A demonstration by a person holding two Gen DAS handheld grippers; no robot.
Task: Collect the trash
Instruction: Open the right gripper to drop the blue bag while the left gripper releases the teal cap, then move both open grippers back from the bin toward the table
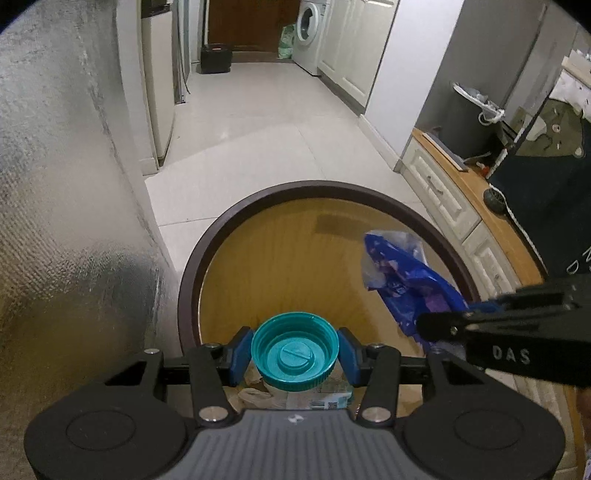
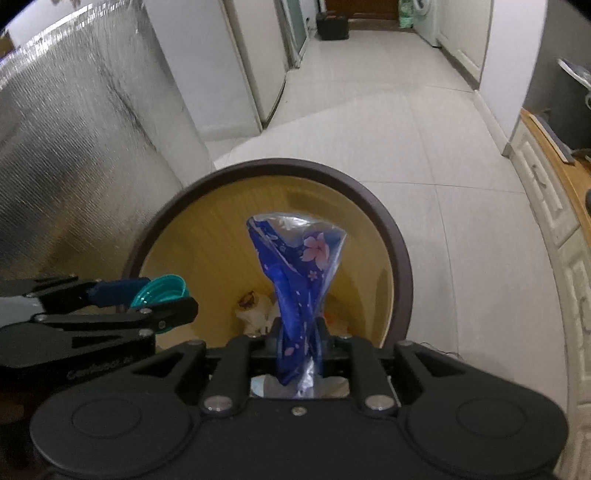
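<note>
A round bin with a dark brown rim [image 1: 192, 280] and a yellow-brown inner wall stands on the floor below both grippers; its rim also shows in the right wrist view [image 2: 402, 258]. My left gripper [image 1: 294, 350] is shut on a teal bottle cap [image 1: 294, 350], its open side toward the camera, held over the bin's near side. The cap also shows in the right wrist view [image 2: 162, 291]. My right gripper [image 2: 299, 343] is shut on a crumpled blue flowered wrapper [image 2: 295, 266] that stands up over the bin's mouth. The wrapper also shows in the left wrist view [image 1: 402, 280]. Paper scraps [image 2: 255, 314] lie in the bin.
A silver foil-covered surface [image 1: 55, 184] rises at the left, close to the bin. White cabinets with a wooden counter [image 1: 476, 192] run along the right. A tiled floor [image 1: 258, 122] leads to a washing machine [image 1: 308, 33] and a black box [image 1: 216, 57] at the far end.
</note>
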